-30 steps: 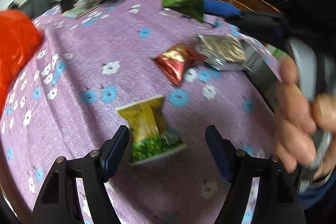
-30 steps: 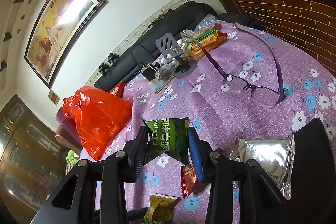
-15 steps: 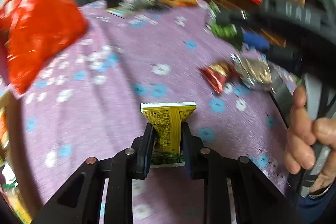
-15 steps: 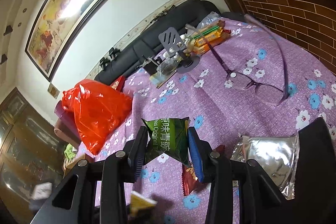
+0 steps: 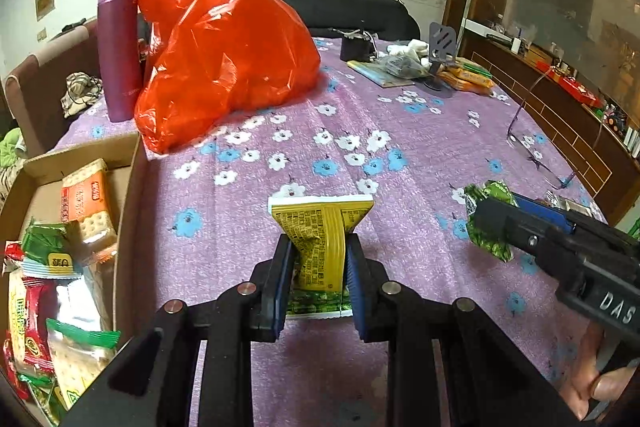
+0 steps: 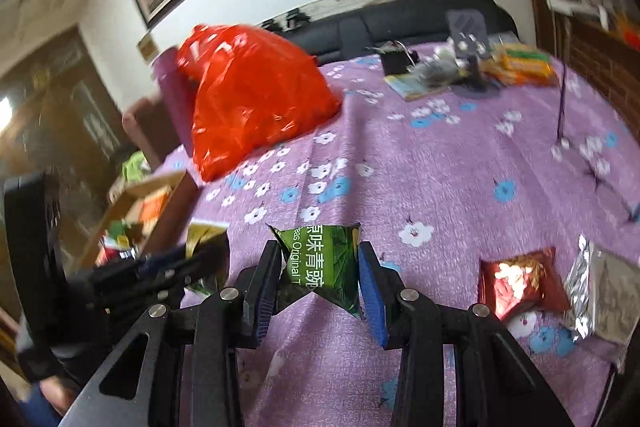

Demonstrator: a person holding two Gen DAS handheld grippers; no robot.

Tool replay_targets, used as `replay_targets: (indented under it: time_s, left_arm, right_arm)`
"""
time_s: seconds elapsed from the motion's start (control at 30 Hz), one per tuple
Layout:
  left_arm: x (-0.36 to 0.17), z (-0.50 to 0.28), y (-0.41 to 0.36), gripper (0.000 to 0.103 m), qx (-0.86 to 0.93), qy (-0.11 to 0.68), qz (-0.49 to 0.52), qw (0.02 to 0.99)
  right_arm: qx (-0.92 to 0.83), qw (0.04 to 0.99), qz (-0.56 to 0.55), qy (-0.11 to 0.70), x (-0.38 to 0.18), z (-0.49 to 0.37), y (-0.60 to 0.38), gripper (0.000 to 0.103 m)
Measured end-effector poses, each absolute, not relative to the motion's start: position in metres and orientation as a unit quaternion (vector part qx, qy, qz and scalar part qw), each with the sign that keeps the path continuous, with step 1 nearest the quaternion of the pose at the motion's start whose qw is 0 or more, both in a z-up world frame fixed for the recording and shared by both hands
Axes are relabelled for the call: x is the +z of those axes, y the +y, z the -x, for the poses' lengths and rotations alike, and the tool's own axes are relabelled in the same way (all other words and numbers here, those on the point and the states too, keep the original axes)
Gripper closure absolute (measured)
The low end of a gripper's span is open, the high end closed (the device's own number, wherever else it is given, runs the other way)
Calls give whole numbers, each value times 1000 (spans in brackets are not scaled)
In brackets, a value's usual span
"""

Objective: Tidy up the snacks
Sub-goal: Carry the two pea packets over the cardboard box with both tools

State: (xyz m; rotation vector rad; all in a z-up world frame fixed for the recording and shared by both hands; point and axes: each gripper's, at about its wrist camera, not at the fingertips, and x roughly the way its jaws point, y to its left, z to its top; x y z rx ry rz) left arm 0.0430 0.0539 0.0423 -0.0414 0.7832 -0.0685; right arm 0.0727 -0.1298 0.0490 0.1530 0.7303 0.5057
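Observation:
My left gripper (image 5: 318,259) is shut on a yellow snack packet (image 5: 320,239) and holds it above the purple flowered tablecloth (image 5: 360,131). My right gripper (image 6: 320,275) is shut on a green pea snack packet (image 6: 322,263), also held above the cloth; it shows at the right of the left wrist view (image 5: 490,219). A cardboard box (image 5: 132,187) with several snack packs sits at the left edge. A red foil packet (image 6: 520,281) and a silver foil packet (image 6: 600,295) lie on the cloth at the right.
A full orange plastic bag (image 5: 224,43) and a purple flask (image 5: 120,43) stand at the back left. Eyeglasses (image 5: 536,155) lie at the right. A phone stand (image 5: 440,47), a booklet and orange snack packs (image 5: 468,79) sit at the far end.
My left gripper closed on the yellow packet, lifted it and swung left toward the box. My right gripper, still holding the green packet, also swung left.

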Motion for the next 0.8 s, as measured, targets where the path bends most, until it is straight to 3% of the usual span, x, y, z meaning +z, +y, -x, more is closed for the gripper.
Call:
replay_targets:
  time_s: [0.8]
  left_arm:
    - [58, -21, 38, 78, 14, 305, -54, 951]
  right_arm:
    - [234, 907, -57, 345, 49, -71, -125, 61]
